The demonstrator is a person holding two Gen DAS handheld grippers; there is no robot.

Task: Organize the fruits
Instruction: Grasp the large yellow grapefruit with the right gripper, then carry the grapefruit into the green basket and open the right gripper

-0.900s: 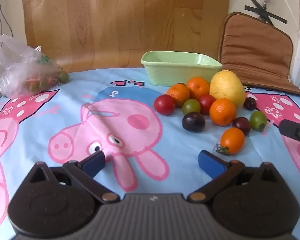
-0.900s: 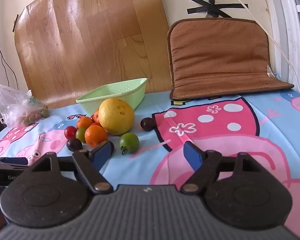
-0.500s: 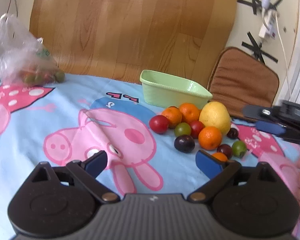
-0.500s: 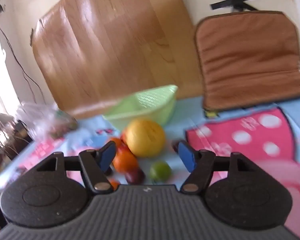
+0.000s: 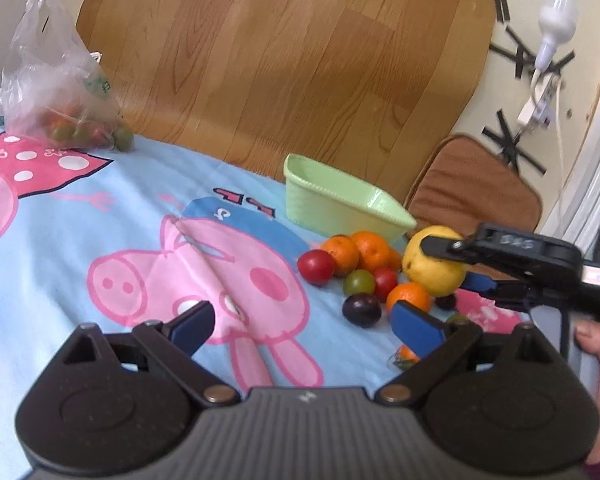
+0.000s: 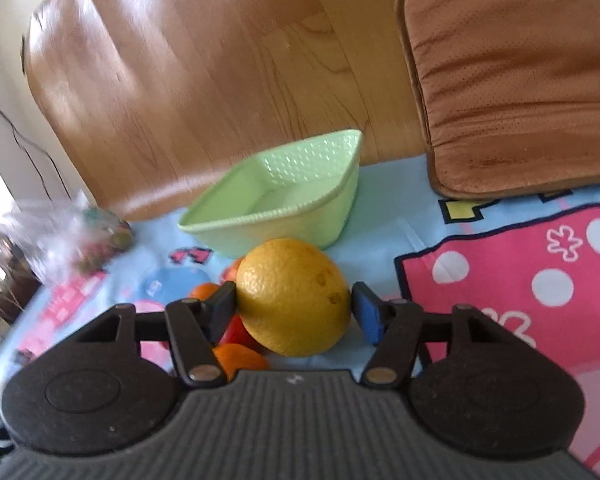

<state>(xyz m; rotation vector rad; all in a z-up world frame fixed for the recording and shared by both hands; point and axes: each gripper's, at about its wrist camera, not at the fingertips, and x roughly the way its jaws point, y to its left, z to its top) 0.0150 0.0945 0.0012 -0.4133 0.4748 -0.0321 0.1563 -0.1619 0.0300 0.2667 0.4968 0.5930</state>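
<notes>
Glossy plastic basket (image 6: 276, 216) (dimpled lemon (image 6: 294, 296))

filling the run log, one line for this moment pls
right tongs: open around lemon | left tongs: open, idle | basket: empty

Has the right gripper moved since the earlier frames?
Yes. The right gripper has advanced toward the green basket, and its fingers now flank the yellow fruit.

A pig-print cloth (image 5: 100, 216) carries a green basket (image 5: 340, 204), clustered fruit (image 5: 360, 264), a plastic bag (image 5: 56, 92) and a brown cushion (image 6: 512, 80).
</notes>
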